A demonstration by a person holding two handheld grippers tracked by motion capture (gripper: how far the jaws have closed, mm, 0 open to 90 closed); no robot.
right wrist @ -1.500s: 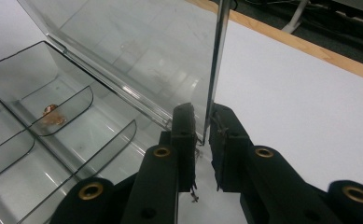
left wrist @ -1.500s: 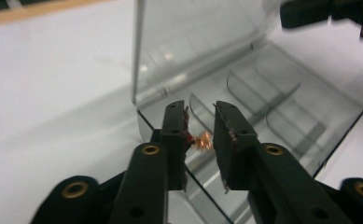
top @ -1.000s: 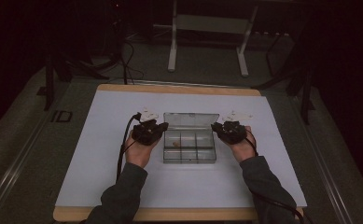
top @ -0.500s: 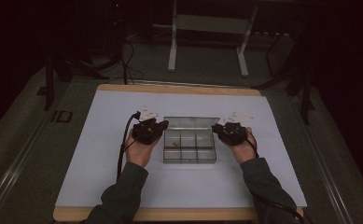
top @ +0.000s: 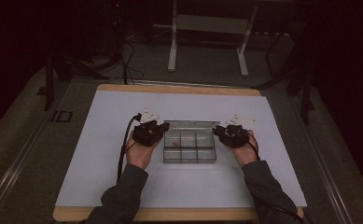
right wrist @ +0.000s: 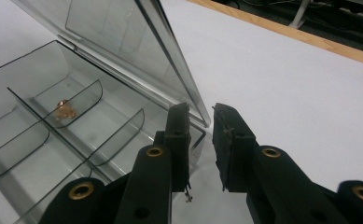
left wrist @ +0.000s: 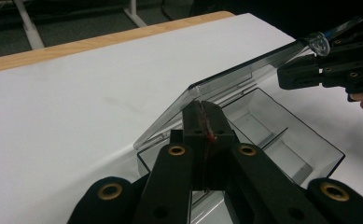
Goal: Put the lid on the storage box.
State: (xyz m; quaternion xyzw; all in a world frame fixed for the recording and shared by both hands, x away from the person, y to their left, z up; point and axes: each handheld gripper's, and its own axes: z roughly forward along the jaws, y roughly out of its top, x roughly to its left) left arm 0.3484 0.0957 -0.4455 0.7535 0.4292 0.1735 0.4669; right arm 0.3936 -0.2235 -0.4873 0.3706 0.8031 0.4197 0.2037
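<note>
box: clear plastic compartment box (top: 189,148), mid-table, between the two grippers; six cells in a grid
lid: clear lid (left wrist: 244,77) hinged on the far side, raised at a slant, not fully back
contents: small orange-brown bits (right wrist: 64,110) in one cell on the far row, left side in the high view; another speck or two near them, too small to identify; other cells look bare
left gripper: left gripper (left wrist: 206,122) at the box's left end, jaws together, pinched on the box's wall right by the lid edge; a small red fleck sits between the pads
right gripper: right gripper (right wrist: 200,122) at the box's right end, jaws apart and just been opening; lid's corner edge lies in the gap, pads not pressing on it
hands: left hand (top: 141,151) and right hand (top: 244,150) come in from the bottom, dark sleeves
surface: white sheet (top: 123,182) over a wooden table (top: 179,88); wood shows at the far and near edges
room: dim; grey floor, a light metal frame stand (top: 207,28) behind the table, dark cables (top: 128,51) at far left
</note>
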